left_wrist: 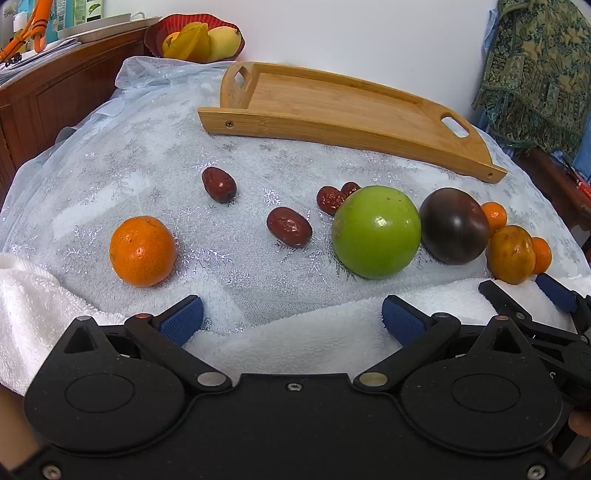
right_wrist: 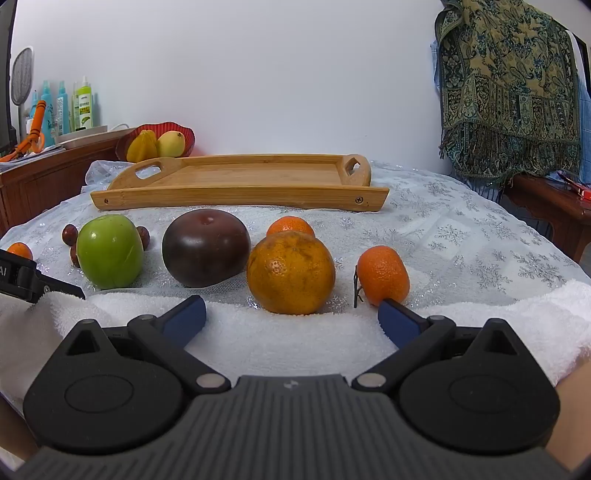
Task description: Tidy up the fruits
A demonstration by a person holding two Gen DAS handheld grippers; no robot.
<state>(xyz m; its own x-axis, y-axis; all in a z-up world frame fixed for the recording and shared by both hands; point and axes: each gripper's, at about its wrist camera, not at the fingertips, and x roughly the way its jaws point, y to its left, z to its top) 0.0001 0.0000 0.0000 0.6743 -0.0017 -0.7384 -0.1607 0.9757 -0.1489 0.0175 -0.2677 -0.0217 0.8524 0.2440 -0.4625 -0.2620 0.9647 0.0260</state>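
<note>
Fruit lies loose on a snowflake-patterned cloth in front of an empty wooden tray [left_wrist: 332, 107] [right_wrist: 240, 177]. In the left wrist view I see a small orange [left_wrist: 143, 251], several red dates [left_wrist: 289, 226], a green apple [left_wrist: 376, 232], a dark plum [left_wrist: 454, 226] and a large brownish orange [left_wrist: 510, 254]. My left gripper [left_wrist: 291, 319] is open over the white towel, with nothing between its fingers. The right wrist view shows the green apple [right_wrist: 109, 251], the dark plum [right_wrist: 206, 252], the large orange [right_wrist: 291, 271] and a small orange [right_wrist: 383, 275]. My right gripper [right_wrist: 291, 317] is open just short of the large orange.
A red bowl [left_wrist: 157, 31] [right_wrist: 186, 133] of yellow fruit stands behind the tray beside a wooden cabinet [left_wrist: 48, 96]. A patterned shawl [right_wrist: 506, 92] hangs at the right. A white towel [right_wrist: 277, 339] covers the table's near edge. Spray bottles [right_wrist: 83, 105] stand at far left.
</note>
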